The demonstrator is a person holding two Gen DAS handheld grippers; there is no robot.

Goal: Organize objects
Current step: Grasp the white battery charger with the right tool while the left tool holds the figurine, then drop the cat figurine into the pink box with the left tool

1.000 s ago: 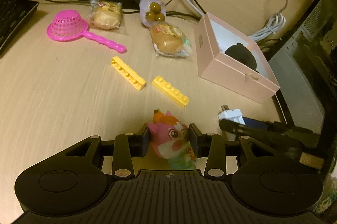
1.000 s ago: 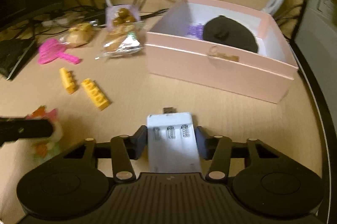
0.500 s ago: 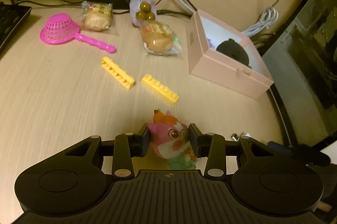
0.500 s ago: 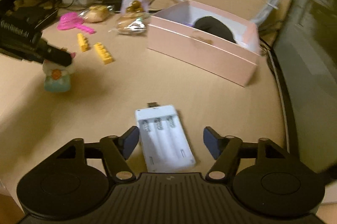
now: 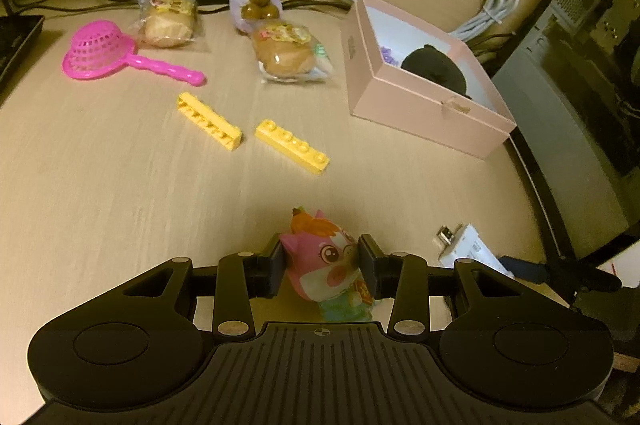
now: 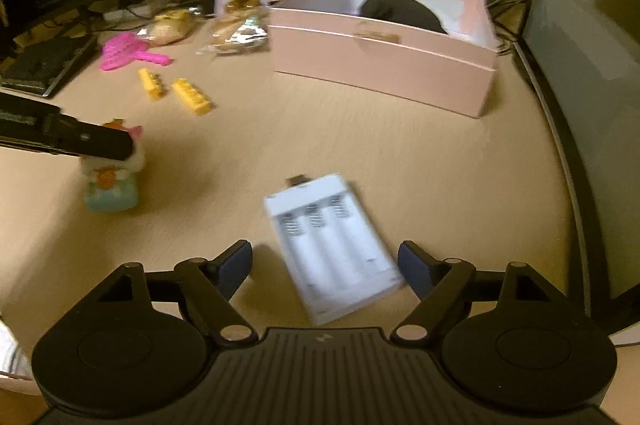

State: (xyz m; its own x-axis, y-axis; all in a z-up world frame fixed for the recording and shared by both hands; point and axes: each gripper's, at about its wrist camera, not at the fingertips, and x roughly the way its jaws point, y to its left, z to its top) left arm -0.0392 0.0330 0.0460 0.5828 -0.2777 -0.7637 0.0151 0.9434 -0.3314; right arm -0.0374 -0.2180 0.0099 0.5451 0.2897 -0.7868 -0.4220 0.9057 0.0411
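Observation:
My left gripper (image 5: 321, 265) is shut on a pink owl figurine (image 5: 326, 261) with an orange tuft and a pale blue base, standing on the wooden desk. From the right wrist view the same figurine (image 6: 112, 181) shows under the left gripper's fingers (image 6: 104, 143). My right gripper (image 6: 325, 267) has its jaws opening, and a white battery charger (image 6: 334, 245) lies flat on the desk between them, untouched by either pad. That charger (image 5: 466, 251) appears at the lower right in the left wrist view. A pink open box (image 5: 424, 105) holding a black object (image 5: 434, 69) stands further back.
Two yellow bricks (image 5: 210, 121) (image 5: 292, 147), a pink strainer (image 5: 104, 53), two wrapped buns (image 5: 168, 23) (image 5: 290, 55) and a bag of brown balls (image 5: 256, 5) lie on the desk. Cables run along the back. A computer case (image 5: 580, 73) stands at the right, a keyboard (image 6: 44, 65) at the left.
The right gripper let go of the white charger and its jaws spread wide; it drew back, leaving the charger lying on the desk. The left gripper kept holding the figurine.

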